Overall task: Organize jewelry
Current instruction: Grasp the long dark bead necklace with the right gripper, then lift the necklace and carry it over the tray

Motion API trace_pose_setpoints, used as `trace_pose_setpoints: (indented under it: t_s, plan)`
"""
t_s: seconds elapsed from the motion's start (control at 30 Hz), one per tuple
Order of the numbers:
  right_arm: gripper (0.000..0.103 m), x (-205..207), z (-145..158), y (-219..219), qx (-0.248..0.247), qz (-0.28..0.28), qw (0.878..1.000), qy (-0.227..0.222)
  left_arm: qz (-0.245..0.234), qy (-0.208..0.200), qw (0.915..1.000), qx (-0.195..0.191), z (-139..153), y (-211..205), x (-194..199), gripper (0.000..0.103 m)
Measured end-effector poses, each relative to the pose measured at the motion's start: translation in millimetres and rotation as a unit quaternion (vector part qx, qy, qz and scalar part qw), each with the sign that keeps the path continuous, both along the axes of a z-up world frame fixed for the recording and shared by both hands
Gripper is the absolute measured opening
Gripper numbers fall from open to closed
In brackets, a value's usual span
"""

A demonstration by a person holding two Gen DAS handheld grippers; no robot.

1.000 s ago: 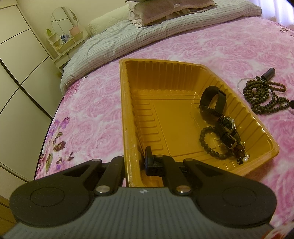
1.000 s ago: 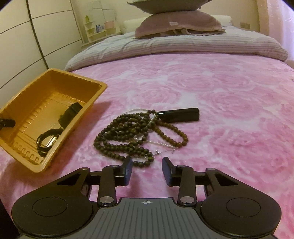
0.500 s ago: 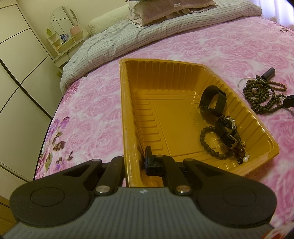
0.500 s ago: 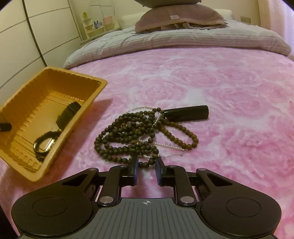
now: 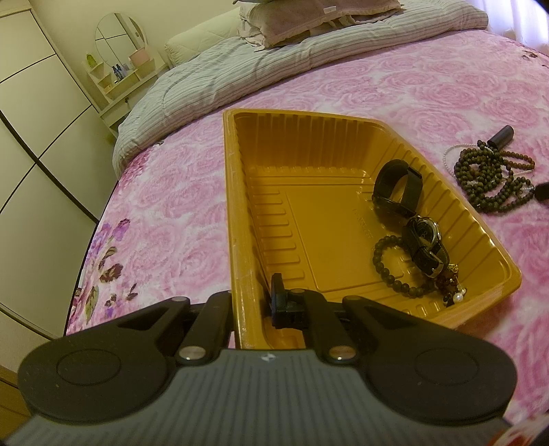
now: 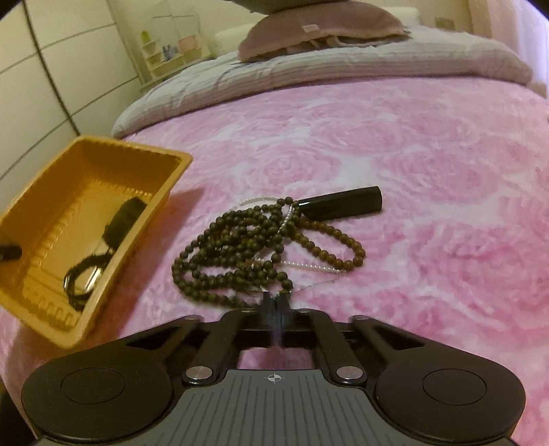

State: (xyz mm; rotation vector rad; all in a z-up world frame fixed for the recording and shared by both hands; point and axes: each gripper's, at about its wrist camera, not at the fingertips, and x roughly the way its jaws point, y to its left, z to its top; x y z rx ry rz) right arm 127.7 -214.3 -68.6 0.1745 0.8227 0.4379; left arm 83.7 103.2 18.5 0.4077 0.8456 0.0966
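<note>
An orange plastic tray (image 5: 308,115) lies on the pink rose bedspread. It holds a black band (image 5: 398,185), a wristwatch (image 5: 425,236) and a dark bead bracelet (image 5: 384,260). My left gripper (image 5: 250,295) is shut on the tray's near left wall. Right of the tray (image 6: 137,149) lies a tangled dark bead necklace (image 6: 247,247) with a thin pearl strand (image 6: 308,266) and a black tube (image 6: 343,204). My right gripper (image 6: 274,300) is shut at the pile's near edge, where the bead strand runs in between its tips.
A striped grey duvet (image 6: 343,68) and mauve pillows (image 6: 319,31) lie at the head of the bed. Cream wardrobe doors (image 5: 34,137) and a small shelf with a round mirror (image 5: 120,44) stand to the left. Pink bedspread (image 6: 429,188) stretches right of the necklace.
The right gripper's jaws closed from well apart to together and edged forward onto the near edge of the bead pile. The left gripper and tray stayed still.
</note>
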Motion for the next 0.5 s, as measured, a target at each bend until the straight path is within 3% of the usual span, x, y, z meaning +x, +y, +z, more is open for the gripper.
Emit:
trace_pose_setpoints:
  t_s: [0.37,0.43,0.5]
  plan:
    - [0.002,-25.3,8.1,5.5,-0.049,0.046,0.997,-0.047,0.000,0.000,1.0000,0.002,-1.0,-0.7,-0.7,0.004]
    - [0.007,-22.3,10.6,12.6,-0.050,0.056,0.996,-0.056,0.000,0.000,1.0000,0.001,-0.9,-0.6,-0.5,0.004]
    - [0.023,-18.0,12.1,20.8,-0.052,0.068,0.994,-0.063,0.001,0.001,1.0000,0.000,-0.7,0.2,-0.1,0.005]
